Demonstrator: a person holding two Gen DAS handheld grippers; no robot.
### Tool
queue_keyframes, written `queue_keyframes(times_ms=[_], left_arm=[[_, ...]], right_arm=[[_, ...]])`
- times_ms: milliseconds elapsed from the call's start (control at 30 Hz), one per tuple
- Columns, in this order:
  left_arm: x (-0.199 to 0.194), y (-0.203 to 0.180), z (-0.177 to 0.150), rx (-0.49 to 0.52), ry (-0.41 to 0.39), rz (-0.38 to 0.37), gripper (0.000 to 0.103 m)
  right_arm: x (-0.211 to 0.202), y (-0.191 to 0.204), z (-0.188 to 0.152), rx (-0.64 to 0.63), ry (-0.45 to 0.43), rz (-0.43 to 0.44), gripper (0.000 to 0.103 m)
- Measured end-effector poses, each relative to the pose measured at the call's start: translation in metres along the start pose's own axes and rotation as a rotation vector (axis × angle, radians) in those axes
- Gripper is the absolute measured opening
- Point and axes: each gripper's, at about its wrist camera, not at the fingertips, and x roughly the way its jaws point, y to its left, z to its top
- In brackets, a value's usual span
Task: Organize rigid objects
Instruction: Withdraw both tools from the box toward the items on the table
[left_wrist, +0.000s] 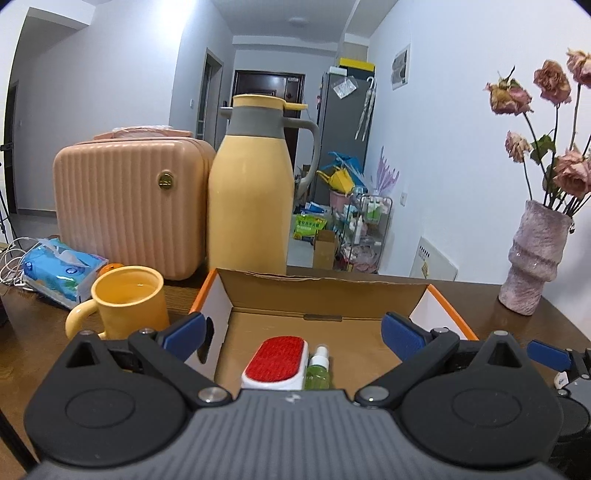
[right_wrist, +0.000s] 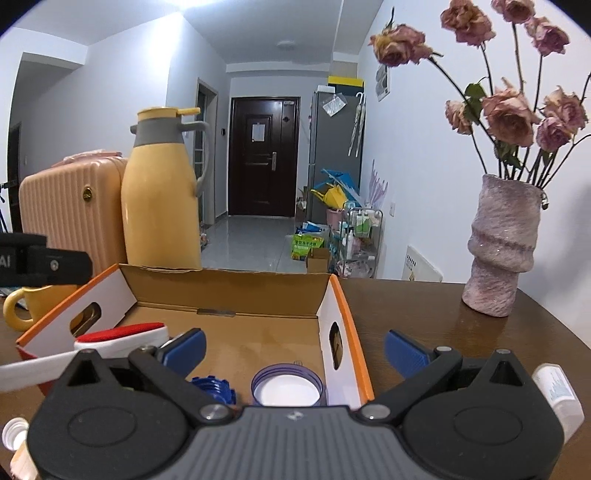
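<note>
Box (right_wrist: 236, 291): centre frame, open top. Brush (left_wrist: 275, 363), green bottle (left_wrist: 318, 373) lodged inside, lower centre, long axes running away from camera. White bottle (right_wrist: 557, 391) left outside, lower right, just beside right gripper (right_wrist: 293, 350), the nearer one. Left gripper (left_wrist: 291, 330): jaws spread wide, nothing held; right likewise.

White walls (right_wrist: 413, 177) enclose a hallway with a pale tiled floor (right_wrist: 251, 243) leading to a dark door (right_wrist: 264, 155). A grey cabinet (right_wrist: 332, 147) stands by the right wall, with clutter and a wire rack (right_wrist: 360, 236) in front of it. A ceiling light (right_wrist: 286, 45) sits overhead. The brown table (right_wrist: 424, 325) fills the foreground.
</note>
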Motion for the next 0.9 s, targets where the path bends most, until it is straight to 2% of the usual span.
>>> queue_keyframes(times_ms=[333, 600, 900], left_arm=[[-0.035, 0.019, -0.021, 0.015, -0.024, -0.010, 0.103], [-0.055, 0.026, -0.045, 0.043, 0.008, -0.008, 0.103], [-0.081, 0.034, -0.070, 0.072, 0.028, -0.038, 0.103]], right_arm=[[-0.049, -0.002, -0.022, 0.006, -0.042, 0.000, 0.103], [-0.081, -0.001, -0.046, 0.028, -0.056, 0.027, 0.103], [-0.113, 0.001, -0.074, 0.024, -0.057, 0.016, 0.103]])
